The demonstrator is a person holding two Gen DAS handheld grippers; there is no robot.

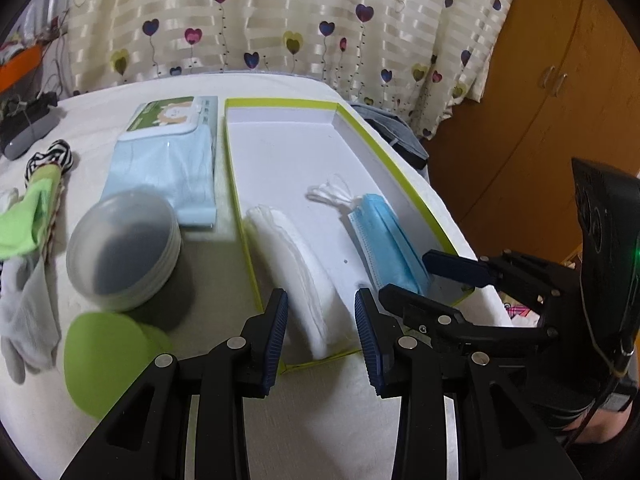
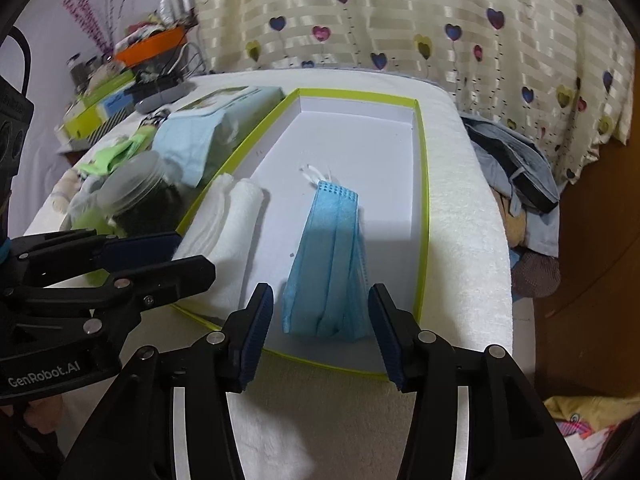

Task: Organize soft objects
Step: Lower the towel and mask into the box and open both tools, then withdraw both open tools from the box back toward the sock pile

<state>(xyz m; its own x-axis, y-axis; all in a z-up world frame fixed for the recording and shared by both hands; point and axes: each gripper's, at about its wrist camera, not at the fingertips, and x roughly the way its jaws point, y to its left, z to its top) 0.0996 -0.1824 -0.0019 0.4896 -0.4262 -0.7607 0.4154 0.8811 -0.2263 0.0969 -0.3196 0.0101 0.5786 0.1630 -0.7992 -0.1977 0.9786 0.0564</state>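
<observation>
Inside the shallow white box with the lime-green rim (image 2: 423, 184), a folded blue face mask (image 2: 328, 264) lay flat on the box floor, its white ear loops (image 2: 316, 172) bunched at the far end. Just beside it, toward the left wall of the box, a stack of white cotton pads (image 1: 300, 272) rested on the same floor, apart from the mask. The right claw (image 2: 320, 332) stood over the near end of the mask with its jaws spread on either side of it, the blue pads (image 2: 258, 332) not pressing the fabric, so nothing was pinched. The left claw (image 1: 322, 332) hung over the near end of the white stack, its jaws likewise parted and not gripping it. Each claw showed at the edge of the other's view. The box sat on a table covered with a white cloth (image 2: 464, 216). Left of the box lay a pale blue packet of masks (image 1: 168, 160) with a green printed card, then a round clear plastic container (image 1: 124, 256) with a dark bottom, a lime-green round lid (image 1: 104, 364), a green sock (image 1: 28, 216) and a grey sock (image 1: 28, 320). Behind the table hung a cream curtain with heart prints (image 1: 280, 20), and a wooden cupboard (image 1: 552, 100) stood to the right.
</observation>
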